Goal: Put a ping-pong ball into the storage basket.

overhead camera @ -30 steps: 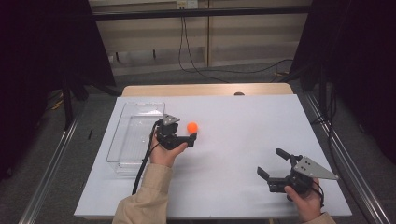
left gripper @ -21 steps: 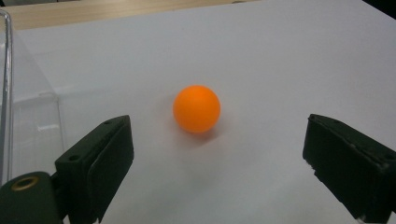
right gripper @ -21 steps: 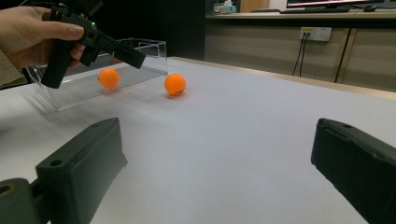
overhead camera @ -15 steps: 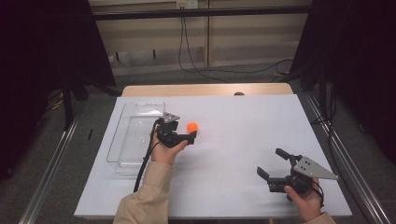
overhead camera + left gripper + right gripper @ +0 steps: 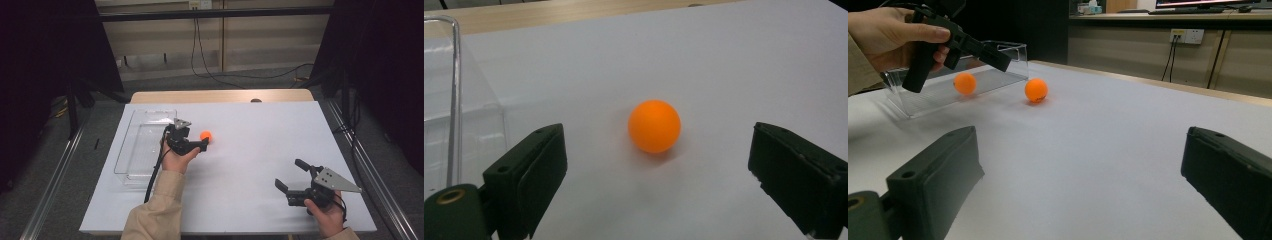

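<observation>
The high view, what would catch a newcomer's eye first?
The orange ball stands out, alone on the white table just right of the clear plastic tray. The left gripper sits open right beside it, while the right gripper is open near the table's front right corner.

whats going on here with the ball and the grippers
A person's left gripper, jaws wide open, is lined up on a small orange ball lying on the white table, not touching it. A clear plastic tray sits beside it. The right gripper rests open near the table's front edge, holding nothing.
</observation>
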